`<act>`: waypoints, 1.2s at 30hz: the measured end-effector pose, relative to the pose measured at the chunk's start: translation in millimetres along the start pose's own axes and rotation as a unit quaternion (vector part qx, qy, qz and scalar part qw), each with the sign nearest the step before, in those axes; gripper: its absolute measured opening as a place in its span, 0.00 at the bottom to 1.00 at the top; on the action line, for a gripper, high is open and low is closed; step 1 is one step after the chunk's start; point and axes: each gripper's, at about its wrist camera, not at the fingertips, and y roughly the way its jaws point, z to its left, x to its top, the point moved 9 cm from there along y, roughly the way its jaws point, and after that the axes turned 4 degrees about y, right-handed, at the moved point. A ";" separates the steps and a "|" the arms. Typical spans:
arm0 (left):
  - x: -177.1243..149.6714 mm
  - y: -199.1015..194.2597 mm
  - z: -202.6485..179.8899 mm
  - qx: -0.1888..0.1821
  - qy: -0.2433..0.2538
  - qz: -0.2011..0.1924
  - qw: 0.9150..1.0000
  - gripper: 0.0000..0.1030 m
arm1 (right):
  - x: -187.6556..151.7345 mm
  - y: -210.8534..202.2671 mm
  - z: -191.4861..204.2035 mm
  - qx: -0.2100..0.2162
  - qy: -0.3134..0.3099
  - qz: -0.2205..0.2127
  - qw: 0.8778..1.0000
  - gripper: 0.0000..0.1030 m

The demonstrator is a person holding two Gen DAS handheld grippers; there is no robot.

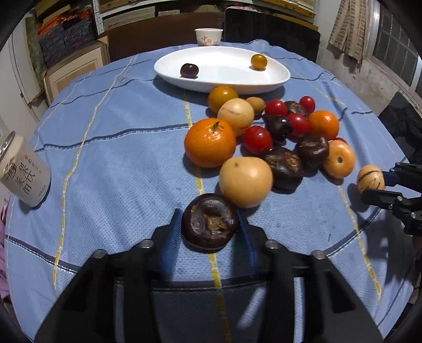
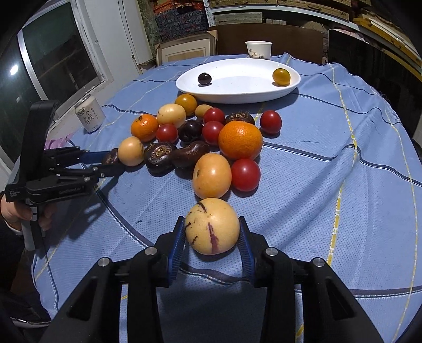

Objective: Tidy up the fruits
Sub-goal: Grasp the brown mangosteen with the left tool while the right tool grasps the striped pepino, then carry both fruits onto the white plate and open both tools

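Blue checked cloth [image 1: 118, 158] covers table. Fruit pile [image 1: 263, 137] mid-table, near white dish [image 1: 224, 79] toward far edge. Left gripper [image 1: 209, 227] clenched on dark fruit [image 1: 211, 221], apparently; right gripper [image 2: 212, 232] grasps streaked yellow fruit [image 2: 212, 227], near edge.

A cluttered home dining or storage room is showing here; a round table [image 1: 118, 163] is wearing a blue checked cloth; shelves [image 1: 126, 13] of stacked boards and folded fabric are standing at twelve o'clock; a cardboard box [image 1: 76, 71] is sitting at eleven.
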 end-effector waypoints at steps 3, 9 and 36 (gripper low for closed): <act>-1.1 -2.8 1.8 -0.006 -0.021 0.007 1.000 0.38 | -0.5 -2.5 0.9 -0.001 0.001 -0.001 1.000 0.39; -3.7 -24.2 -7.4 -0.019 -0.027 0.000 0.999 0.38 | -0.1 -13.7 2.8 0.000 0.001 -0.011 1.000 0.39; 133.3 -48.9 -10.2 -0.035 -0.023 -0.061 0.997 0.38 | 132.7 -45.0 -12.5 -0.022 -0.029 -0.084 0.996 0.39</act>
